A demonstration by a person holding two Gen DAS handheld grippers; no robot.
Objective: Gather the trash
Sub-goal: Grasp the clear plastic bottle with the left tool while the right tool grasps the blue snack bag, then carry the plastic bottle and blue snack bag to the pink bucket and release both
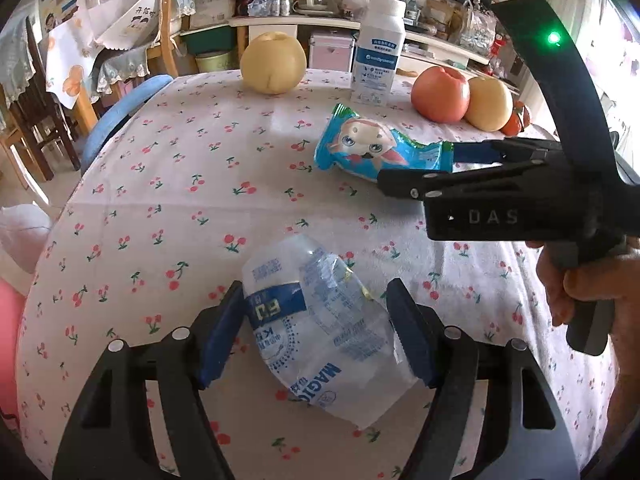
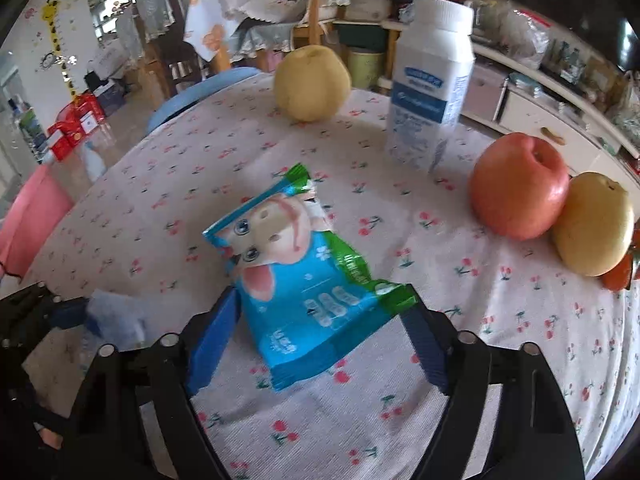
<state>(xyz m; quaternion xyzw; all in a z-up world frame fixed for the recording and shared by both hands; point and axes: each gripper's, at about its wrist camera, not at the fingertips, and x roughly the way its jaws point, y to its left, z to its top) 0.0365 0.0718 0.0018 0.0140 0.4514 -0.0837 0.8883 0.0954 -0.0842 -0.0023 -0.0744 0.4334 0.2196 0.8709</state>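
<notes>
A clear plastic wrapper (image 1: 320,320) with blue print lies on the cherry-print tablecloth (image 1: 180,200). It sits between the fingers of my left gripper (image 1: 316,292), which is open, its blue pads right at the wrapper's two edges. A blue snack packet (image 2: 296,280) with a cartoon animal lies flat further right. My right gripper (image 2: 322,300) straddles the packet's near end, open, with its fingertips level with the packet's sides. The left wrist view shows that gripper (image 1: 418,164) from the side, reaching in over the packet (image 1: 372,148). Whether any pad presses is unclear.
At the table's far side stand a yellow pear (image 1: 274,62), a white bottle (image 1: 378,52), a red apple (image 1: 440,94) and a second pear (image 1: 489,104), with a small orange-red fruit (image 1: 516,122) beside them. A blue chair back (image 1: 120,116) borders the left edge. A hand (image 1: 580,292) holds the right gripper.
</notes>
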